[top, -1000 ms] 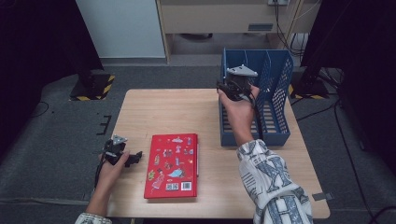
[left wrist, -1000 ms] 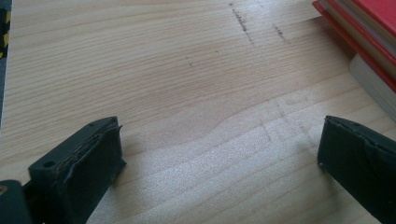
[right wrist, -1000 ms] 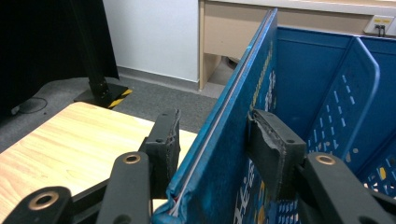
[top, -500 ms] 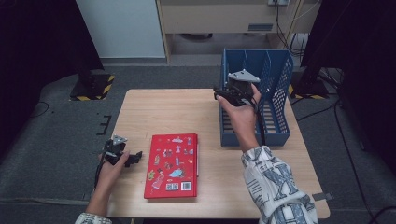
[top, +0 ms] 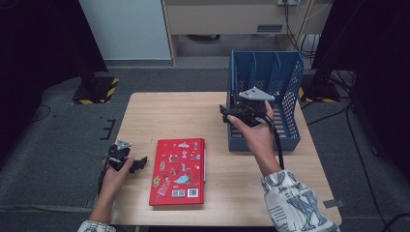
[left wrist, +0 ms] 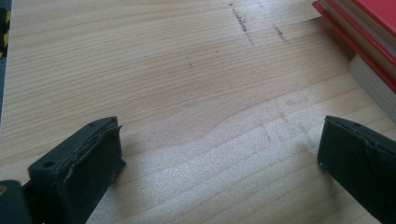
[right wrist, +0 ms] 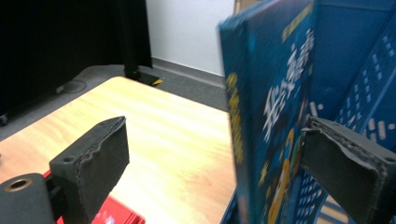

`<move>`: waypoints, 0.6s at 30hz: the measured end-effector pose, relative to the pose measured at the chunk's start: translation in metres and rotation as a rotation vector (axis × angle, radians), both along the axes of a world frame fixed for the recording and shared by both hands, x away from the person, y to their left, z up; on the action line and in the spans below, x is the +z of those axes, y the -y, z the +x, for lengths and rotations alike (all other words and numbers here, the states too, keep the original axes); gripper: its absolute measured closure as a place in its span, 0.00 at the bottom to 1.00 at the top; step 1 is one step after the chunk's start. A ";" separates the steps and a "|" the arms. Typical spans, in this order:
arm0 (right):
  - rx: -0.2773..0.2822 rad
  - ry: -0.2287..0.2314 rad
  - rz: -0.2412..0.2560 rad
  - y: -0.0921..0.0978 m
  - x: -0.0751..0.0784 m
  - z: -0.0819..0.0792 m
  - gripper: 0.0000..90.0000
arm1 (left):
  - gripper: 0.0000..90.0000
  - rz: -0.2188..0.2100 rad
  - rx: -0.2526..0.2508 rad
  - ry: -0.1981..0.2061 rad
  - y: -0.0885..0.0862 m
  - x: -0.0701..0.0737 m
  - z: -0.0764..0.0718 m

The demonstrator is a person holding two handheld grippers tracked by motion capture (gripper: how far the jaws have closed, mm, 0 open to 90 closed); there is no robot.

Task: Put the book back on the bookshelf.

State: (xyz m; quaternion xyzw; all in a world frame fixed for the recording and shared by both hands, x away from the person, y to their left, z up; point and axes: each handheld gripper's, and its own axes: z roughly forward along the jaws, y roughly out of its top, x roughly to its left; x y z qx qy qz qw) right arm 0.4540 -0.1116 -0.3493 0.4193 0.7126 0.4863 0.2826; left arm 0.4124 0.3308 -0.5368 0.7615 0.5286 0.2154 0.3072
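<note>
red book (top: 178,172) flat btwn left gripper (top: 141,163) & blue rack (top: 265,104) (jaws apart).

The blue book (right wrist: 275,116) looks blurry, and its top and bottom are cut off. The red book (left wrist: 369,42) is cut off too.

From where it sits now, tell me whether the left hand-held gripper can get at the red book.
Probably yes: the left hand-held gripper lies open beside the red book, with bare table between them.
</note>
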 end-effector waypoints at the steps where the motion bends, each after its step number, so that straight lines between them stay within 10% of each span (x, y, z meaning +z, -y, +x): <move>1: 0.006 0.000 -0.005 0.001 -0.002 -0.003 0.09 | 0.00 0.000 0.000 0.000 0.000 0.000 0.000; 18: 0.115 -0.083 0.021 0.024 -0.064 -0.043 0.14 | 0.00 -0.006 0.000 0.000 -0.001 0.000 0.000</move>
